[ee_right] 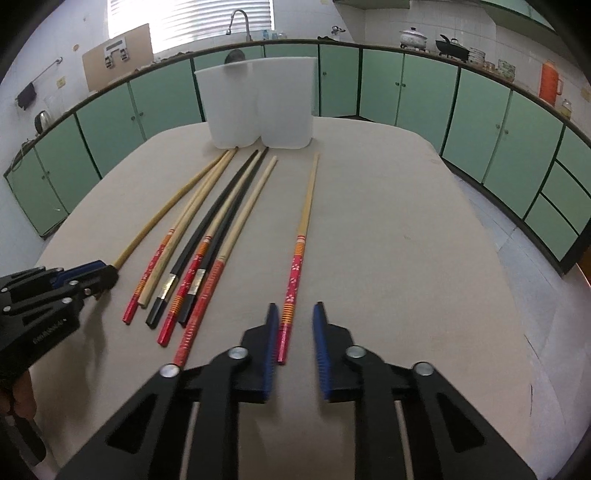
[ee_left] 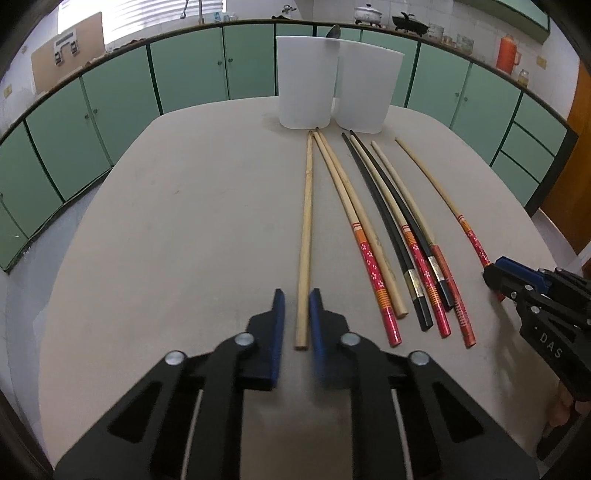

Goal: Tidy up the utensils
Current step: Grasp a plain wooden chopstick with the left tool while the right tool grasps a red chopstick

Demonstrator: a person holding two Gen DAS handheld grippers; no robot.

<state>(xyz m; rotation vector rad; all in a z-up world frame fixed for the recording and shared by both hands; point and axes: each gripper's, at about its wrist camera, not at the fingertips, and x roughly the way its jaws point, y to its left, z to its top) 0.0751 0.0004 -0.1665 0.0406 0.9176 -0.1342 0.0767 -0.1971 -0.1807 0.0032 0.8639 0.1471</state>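
Several chopsticks lie in a row on the grey table (ee_left: 166,229), pointing at two white plastic holders (ee_left: 304,81) at the far edge. My left gripper (ee_left: 297,295) is open, its blue fingers on either side of the near end of a plain wooden chopstick (ee_left: 306,229). My right gripper (ee_right: 295,310) is open around the near end of a red-handled chopstick (ee_right: 297,266) that lies apart at the right. The rest, red-patterned and black ones (ee_left: 391,229), lie between the two grippers. A spoon (ee_left: 333,31) stands in one holder.
Green cabinets (ee_left: 110,110) run around the room behind the table. The counter holds pots (ee_right: 413,37) and an orange flask (ee_right: 549,79). The table's edges curve away to the left and right.
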